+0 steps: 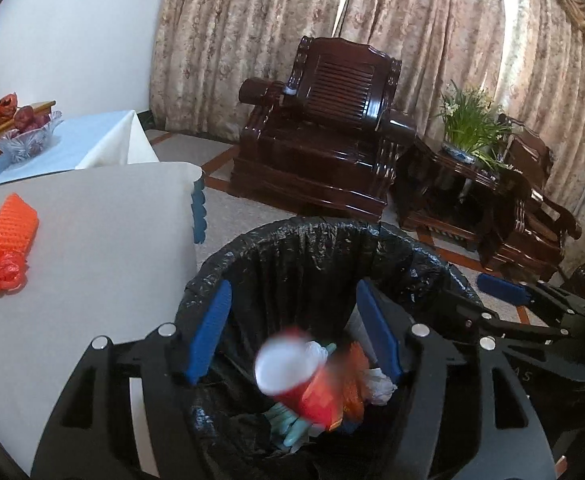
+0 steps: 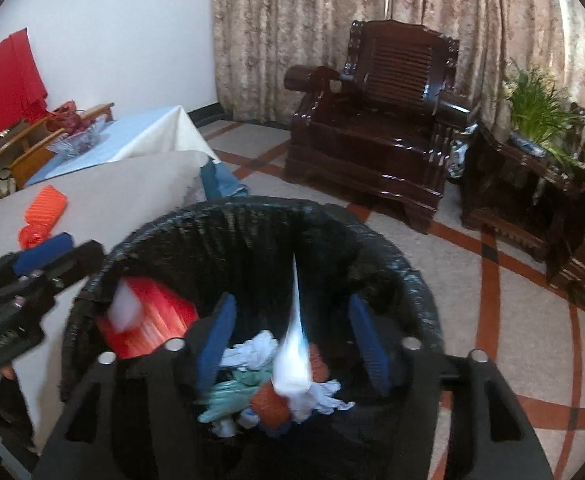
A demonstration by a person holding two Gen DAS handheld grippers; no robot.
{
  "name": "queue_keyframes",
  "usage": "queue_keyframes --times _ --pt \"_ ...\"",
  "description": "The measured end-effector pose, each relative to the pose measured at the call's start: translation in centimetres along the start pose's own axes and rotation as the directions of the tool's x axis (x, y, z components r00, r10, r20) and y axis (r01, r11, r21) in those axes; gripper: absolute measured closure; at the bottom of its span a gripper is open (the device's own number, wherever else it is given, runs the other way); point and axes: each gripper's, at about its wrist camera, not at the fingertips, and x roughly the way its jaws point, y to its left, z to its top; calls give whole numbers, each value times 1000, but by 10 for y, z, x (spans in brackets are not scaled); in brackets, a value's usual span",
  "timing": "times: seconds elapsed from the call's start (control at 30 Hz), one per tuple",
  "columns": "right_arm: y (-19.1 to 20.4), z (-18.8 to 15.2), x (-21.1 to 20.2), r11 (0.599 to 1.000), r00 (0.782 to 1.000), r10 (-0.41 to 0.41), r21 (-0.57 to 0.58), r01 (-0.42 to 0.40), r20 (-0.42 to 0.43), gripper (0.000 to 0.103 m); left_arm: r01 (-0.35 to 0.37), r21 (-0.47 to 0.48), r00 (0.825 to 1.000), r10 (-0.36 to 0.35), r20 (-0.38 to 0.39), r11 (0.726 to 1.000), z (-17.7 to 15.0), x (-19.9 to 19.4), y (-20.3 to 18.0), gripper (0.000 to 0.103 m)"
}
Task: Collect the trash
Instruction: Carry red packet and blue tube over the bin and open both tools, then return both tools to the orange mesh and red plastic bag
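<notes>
Above bin [image 1: 316, 248], red cup [image 1: 296, 380] mouth tilted up-left, both hand-held grippers [image 1: 292, 336] [image 2: 292, 344] agape.

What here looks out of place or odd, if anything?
Two blurred items are in mid-air over the black-lined bin: a red paper cup below the open left gripper and a white piece below the open right gripper. Orange foam netting lies uncollected on the table.
</notes>
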Motion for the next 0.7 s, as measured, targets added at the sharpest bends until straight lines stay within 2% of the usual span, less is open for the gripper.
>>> queue_keyframes --times 0.03,0.17,0.2,0.37,0.5,0.7 --pt "0 -1 -1 1000 1000 -8 2 8 4 18 -5 -2 1000 5 3 1000 -1 -1 1 35" --pt "5 1 -1 1000 1000 13 13 -13 12 6 -45 -19 999 46 29 999 3 -11 12 19" --pt "7 1 -1 1000 1000 23 15 -23 11 6 -64 -19 997 64 39 998 2 -15 18 16" --pt "37 10 -2 997 996 81 -9 -81 27 6 -141 -31 987 143 70 990 8 -38 51 13" --pt "72 24 -2 988 988 148 -39 -147 47 6 -218 -80 970 225 92 973 9 -62 88 13" --pt "139 50 -1 965 963 252 -106 -242 95 6 -360 -155 917 379 122 920 10 -104 156 13"
